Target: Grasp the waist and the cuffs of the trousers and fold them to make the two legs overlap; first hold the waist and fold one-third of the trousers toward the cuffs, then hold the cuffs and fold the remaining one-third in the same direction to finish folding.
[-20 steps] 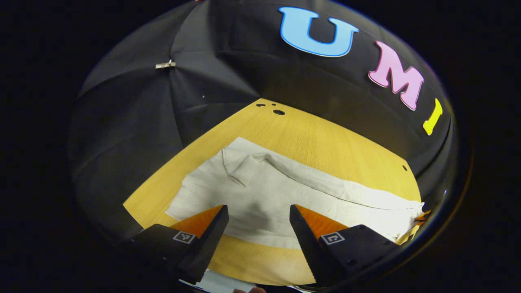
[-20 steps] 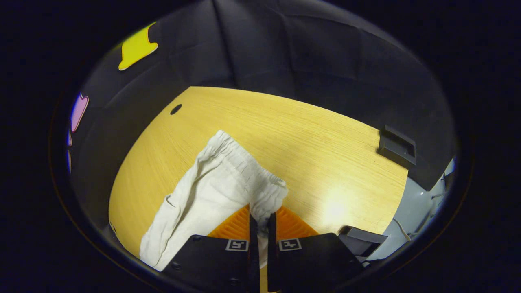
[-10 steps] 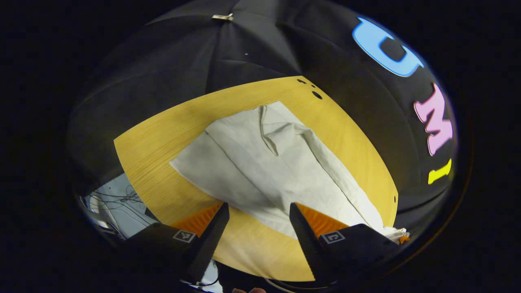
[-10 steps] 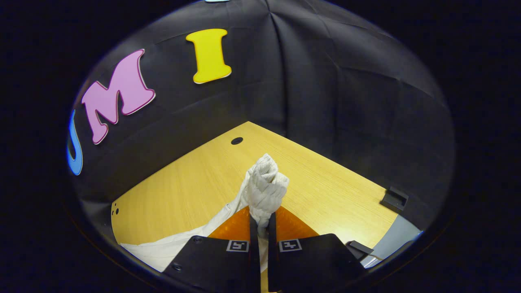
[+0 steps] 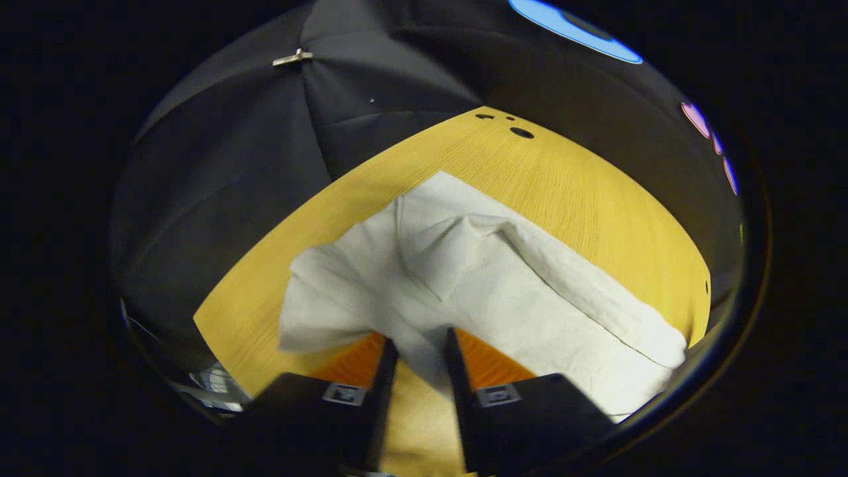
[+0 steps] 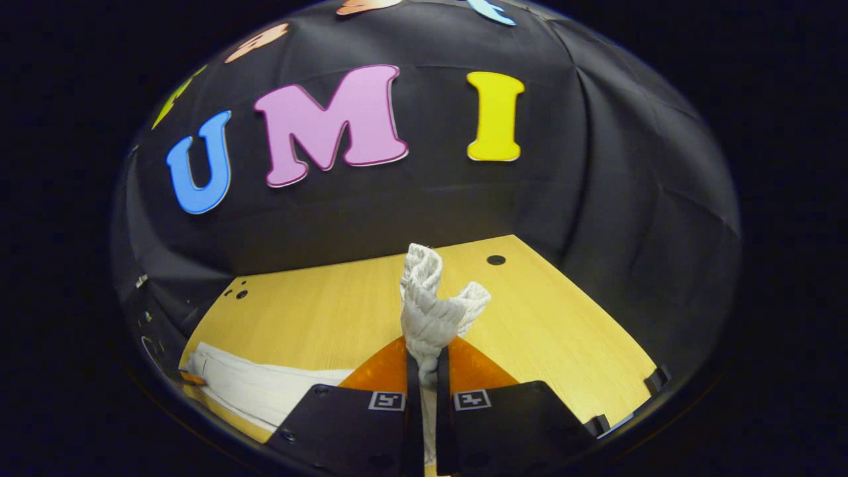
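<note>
Seemingly both grippers (image 5: 420,351) (image 6: 424,361) pinch crumpled white trousers (image 5: 503,291).

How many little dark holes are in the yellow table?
4 that I can see. Three holes sit together at the table's far corner in the left gripper view; one hole is at another corner. The trousers may hide more.

Right tool (image 6: 424,361) clamped tight; left tool (image 5: 420,354) nearly closed
</note>
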Available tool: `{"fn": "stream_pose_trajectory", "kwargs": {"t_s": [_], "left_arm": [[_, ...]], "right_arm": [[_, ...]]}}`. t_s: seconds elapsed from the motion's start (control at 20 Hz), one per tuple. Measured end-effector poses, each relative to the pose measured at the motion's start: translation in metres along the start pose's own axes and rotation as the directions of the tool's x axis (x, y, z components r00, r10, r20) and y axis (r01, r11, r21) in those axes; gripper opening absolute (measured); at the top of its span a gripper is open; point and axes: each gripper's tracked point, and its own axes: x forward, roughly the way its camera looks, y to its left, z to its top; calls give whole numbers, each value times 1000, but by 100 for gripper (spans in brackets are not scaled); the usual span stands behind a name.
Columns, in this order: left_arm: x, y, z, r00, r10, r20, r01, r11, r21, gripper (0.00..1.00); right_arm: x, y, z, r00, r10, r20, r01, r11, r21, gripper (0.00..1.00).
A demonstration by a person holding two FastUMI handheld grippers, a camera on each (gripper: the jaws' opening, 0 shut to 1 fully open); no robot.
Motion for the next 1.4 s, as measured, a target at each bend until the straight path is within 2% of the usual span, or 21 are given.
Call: {"fn": "stream_pose_trajectory", "kwargs": {"t_s": [0.05,0.1,0.2,0.4,0.55,0.65,0.75,0.8,0.85,0.9,0.95,1.0,1.1,1.2,1.3,1.4], "left_arm": [[2,-4,1,999,-34,-1,33,998,-61,24],[-1,-4,1,996,-90,8,90,984,-151,13],[-2,-2,1,985,-169,30,171,959,-224,10],[-2,-1,1,983,-178,42,183,950,-253,10],[-2,-1,1,983,-181,37,185,953,-239,10],[-2,-1,1,983,-182,34,185,956,-226,10],[-2,-1,2,983,-179,32,182,959,-218,10],[-1,-2,0,984,-174,32,177,961,-215,10],[-1,-2,0,985,-168,37,172,961,-218,10],[-2,-1,2,986,-164,41,169,960,-224,10],[-1,-1,0,986,-161,43,167,959,-229,10],[-1,-1,1,986,-163,41,168,959,-228,9],[-1,-1,1,986,-160,34,164,964,-209,7],[-2,-2,4,985,-162,52,170,963,-210,6],[-2,-2,5,984,-167,63,177,960,-218,6],[-9,-5,13,978,-178,105,196,959,-206,6]], "right_arm": [[-4,13,-3,1000,25,0,-25,999,-44,12],[-13,28,-9,999,52,-3,-52,994,-99,12],[-23,61,-19,994,108,-20,-110,975,-194,11],[-17,112,-60,973,204,-109,-229,917,-327,12],[-9,134,-103,942,246,-229,-321,861,-394,12],[6,147,-145,901,276,-334,-408,801,-438,12],[9,146,-176,849,302,-434,-476,794,-378,17],[6,149,-198,801,333,-497,-516,806,-291,23],[-10,165,-215,734,397,-551,-563,810,-167,24],[-27,179,-222,672,460,-581,-577,816,-21,87],[-29,180,-214,676,482,-558,-568,823,23,92],[-29,177,-190,694,524,-494,-557,825,92,93],[-20,158,-155,758,519,-395,-504,851,151,90],[-11,118,-131,834,447,-323,-405,894,190,90],[-9,87,-132,865,391,-315,-351,919,178,90],[-14,53,-138,878,348,-328,-310,937,163,90]]}}
